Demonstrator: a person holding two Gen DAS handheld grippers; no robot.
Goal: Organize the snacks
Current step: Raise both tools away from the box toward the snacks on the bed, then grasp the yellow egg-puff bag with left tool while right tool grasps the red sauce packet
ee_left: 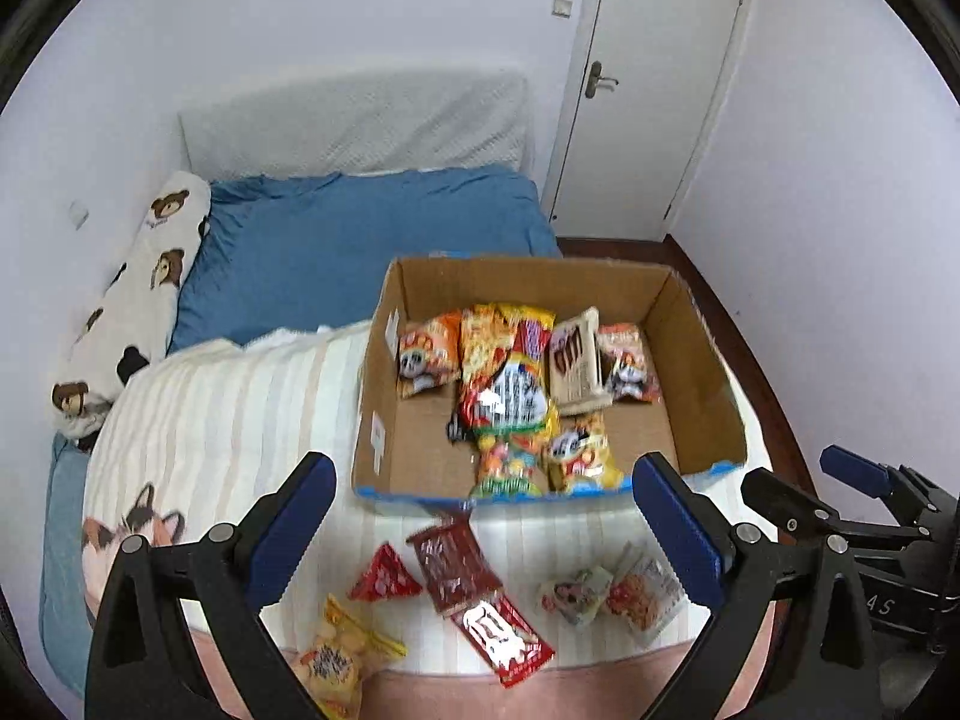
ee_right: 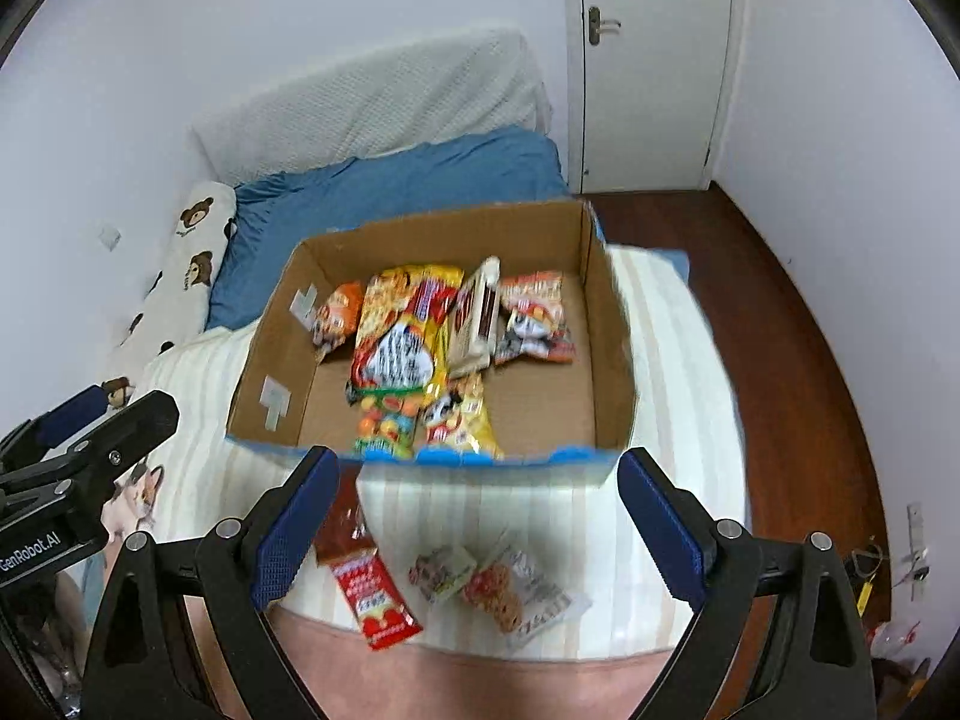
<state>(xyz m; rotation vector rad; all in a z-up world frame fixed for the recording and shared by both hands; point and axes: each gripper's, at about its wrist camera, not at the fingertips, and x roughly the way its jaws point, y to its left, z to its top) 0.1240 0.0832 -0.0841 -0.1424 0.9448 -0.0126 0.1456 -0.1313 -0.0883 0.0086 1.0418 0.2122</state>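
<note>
I am holding both claws spread wide and gripping nothing: the left claw and the right claw, each low in its frame. The cardboard box is sitting mid-frame on the bed, holding snack packets. The red bar packet is lying lower centre, long axis slanting toward the lower right.

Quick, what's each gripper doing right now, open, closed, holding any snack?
Left gripper: open, holding nothing, above the loose snack packets.
Right gripper: open, holding nothing, in front of the brown cardboard box.
</note>
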